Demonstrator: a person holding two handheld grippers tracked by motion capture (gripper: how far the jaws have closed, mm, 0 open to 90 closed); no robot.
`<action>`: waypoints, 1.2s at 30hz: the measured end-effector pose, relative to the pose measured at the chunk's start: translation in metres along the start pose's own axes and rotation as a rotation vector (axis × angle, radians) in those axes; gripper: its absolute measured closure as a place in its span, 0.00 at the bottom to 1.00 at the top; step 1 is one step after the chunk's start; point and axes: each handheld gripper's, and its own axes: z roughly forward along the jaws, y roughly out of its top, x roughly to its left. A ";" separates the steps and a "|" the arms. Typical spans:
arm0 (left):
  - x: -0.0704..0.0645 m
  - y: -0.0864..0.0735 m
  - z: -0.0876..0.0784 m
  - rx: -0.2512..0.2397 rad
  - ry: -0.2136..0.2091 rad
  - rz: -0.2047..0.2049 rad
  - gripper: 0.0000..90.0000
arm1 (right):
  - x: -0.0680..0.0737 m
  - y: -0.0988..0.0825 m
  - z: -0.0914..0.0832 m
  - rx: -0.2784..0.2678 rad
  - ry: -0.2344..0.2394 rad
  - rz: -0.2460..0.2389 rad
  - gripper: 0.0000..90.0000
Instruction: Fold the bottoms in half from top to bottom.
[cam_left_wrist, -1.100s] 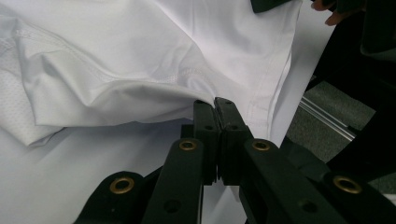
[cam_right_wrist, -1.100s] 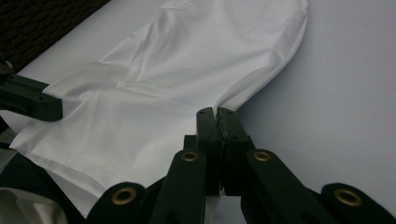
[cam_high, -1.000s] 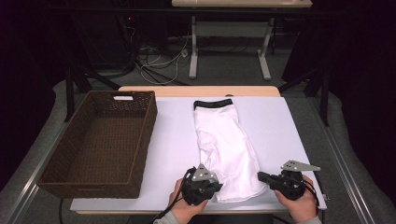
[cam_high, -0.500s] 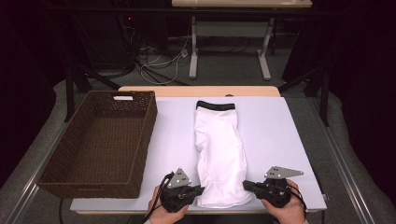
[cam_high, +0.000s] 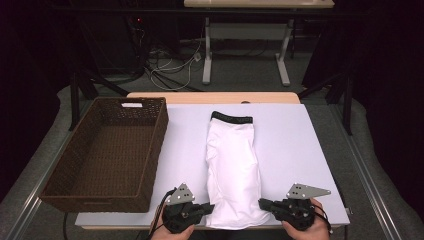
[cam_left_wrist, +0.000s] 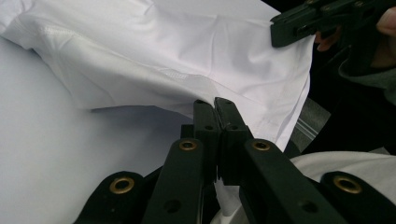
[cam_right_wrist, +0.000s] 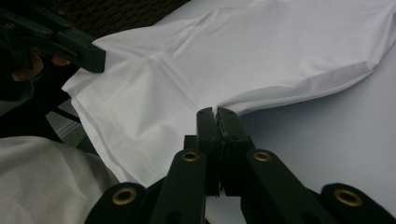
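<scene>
Both grippers, left gripper (cam_high: 209, 206) and right gripper (cam_high: 262, 203), have drawn back toward the table's near edge, jaws clenched on the white garment's (cam_high: 233, 165) hem corners. One garment, one wicker basket (cam_high: 107, 150), two grippers.

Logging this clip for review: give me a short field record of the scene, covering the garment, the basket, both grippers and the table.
garment: white garment with a black waistband, folded into a long strip, lying lengthwise mid-table, waistband at the far end
near end: lifted slightly off the surface and pulled to the table's near edge
left gripper: jaws shut on the garment's near left edge
right gripper: jaws shut on the garment's near right edge
basket: brown wicker basket, left of the garment, nothing in it
table: white tabletop
</scene>
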 end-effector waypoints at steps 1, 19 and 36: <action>0.000 -0.001 0.002 0.005 -0.002 -0.002 0.98 | 0.000 -0.001 -0.001 0.003 -0.003 -0.006 0.99; -0.005 -0.027 0.011 0.041 0.001 -0.031 0.98 | 0.006 -0.027 -0.004 0.068 -0.021 -0.003 0.99; 0.017 -0.010 0.020 -0.021 0.072 -0.097 0.57 | -0.006 -0.018 0.002 -0.022 -0.120 -0.044 0.66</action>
